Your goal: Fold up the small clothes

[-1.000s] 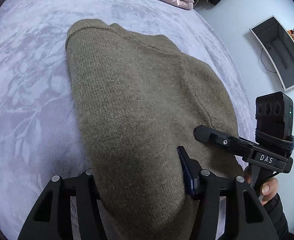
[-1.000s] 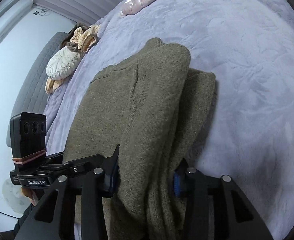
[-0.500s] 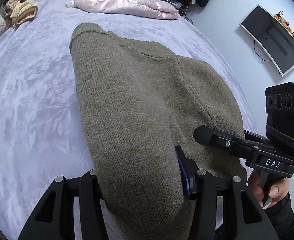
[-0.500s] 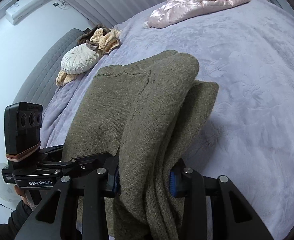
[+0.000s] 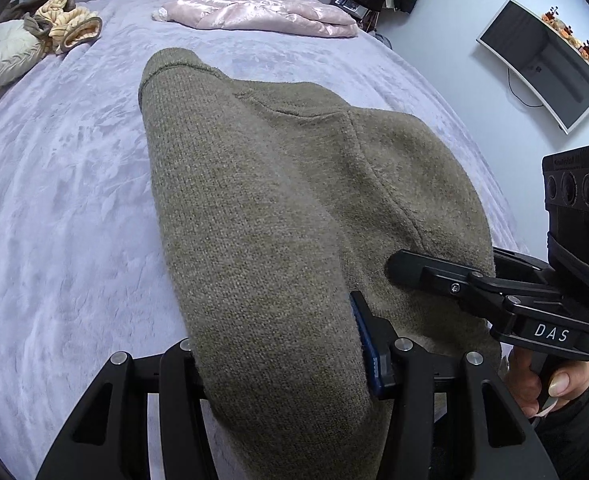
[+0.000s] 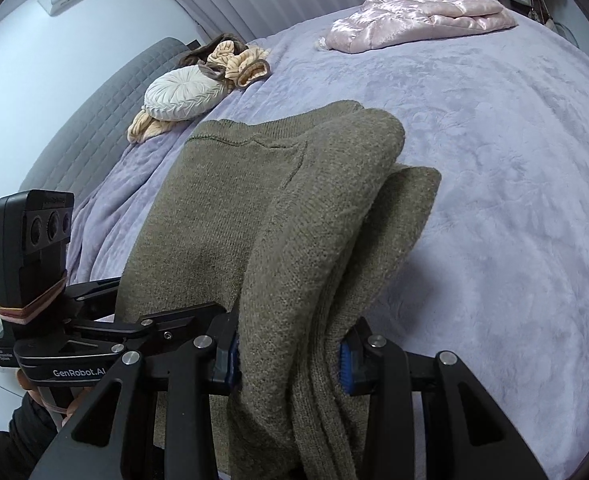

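Note:
An olive-green knit sweater (image 5: 262,200) lies partly folded on a lilac bedspread (image 5: 54,200), its near edge lifted. My left gripper (image 5: 282,356) is shut on the sweater's near edge; the cloth drapes over and hides the left finger. My right gripper (image 6: 290,356) is shut on a thick bunch of the sweater (image 6: 286,208), several layers between its blue pads. The right gripper also shows in the left wrist view (image 5: 474,288), against the sweater's right side. The left gripper shows in the right wrist view (image 6: 106,328) at the sweater's left side.
A pink satin jacket (image 5: 262,12) lies at the far side of the bed. A round cream cushion (image 6: 182,94) and tan and brown clothes (image 6: 234,60) lie by the grey headboard (image 6: 94,132). A monitor (image 5: 542,64) hangs on the right wall.
Both grippers have risen and tilted up with the sweater's near edge in them, so more of the far bed and room has come into view. The grips are unchanged.

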Demonstrator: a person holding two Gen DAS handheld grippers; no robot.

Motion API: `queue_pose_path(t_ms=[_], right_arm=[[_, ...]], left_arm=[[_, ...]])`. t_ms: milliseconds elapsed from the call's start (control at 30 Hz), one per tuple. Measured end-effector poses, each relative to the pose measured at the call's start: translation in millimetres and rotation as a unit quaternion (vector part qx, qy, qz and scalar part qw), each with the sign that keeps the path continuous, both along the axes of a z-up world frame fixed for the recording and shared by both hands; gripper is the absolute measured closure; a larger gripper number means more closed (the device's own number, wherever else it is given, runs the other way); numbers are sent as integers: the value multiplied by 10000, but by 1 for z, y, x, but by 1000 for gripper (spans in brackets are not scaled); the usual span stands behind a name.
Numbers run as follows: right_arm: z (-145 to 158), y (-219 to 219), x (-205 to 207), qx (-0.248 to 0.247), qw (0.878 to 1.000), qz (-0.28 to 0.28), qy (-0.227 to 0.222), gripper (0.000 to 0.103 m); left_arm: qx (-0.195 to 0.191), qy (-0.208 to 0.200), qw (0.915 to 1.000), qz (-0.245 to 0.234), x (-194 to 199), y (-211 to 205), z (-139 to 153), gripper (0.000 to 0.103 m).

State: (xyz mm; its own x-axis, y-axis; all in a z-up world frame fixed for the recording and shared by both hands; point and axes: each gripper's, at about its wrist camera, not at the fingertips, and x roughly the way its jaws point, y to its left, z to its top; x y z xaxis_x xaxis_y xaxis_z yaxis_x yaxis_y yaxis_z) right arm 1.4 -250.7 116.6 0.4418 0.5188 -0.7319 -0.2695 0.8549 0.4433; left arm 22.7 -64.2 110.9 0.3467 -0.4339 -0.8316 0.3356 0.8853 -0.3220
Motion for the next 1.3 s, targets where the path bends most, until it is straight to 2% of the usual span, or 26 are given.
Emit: queue_pose_path(t_ms=[167, 467, 1067, 1300], right_arm=[[-7, 10, -21, -21, 10000, 48, 68, 63], [-19, 25, -40, -147, 9997, 123, 176, 63], [-27, 32, -46, -235, 9994, 126, 236, 63], [-36, 32, -43, -244, 9988, 130, 393, 63]], left_arm=[[80, -25, 10000, 25, -25, 11, -6, 50], [182, 40, 9998, 93, -44, 16, -21, 50], [216, 130, 9996, 146, -46, 17, -31, 50], [260, 241, 9993, 135, -43, 17, -46, 50]])
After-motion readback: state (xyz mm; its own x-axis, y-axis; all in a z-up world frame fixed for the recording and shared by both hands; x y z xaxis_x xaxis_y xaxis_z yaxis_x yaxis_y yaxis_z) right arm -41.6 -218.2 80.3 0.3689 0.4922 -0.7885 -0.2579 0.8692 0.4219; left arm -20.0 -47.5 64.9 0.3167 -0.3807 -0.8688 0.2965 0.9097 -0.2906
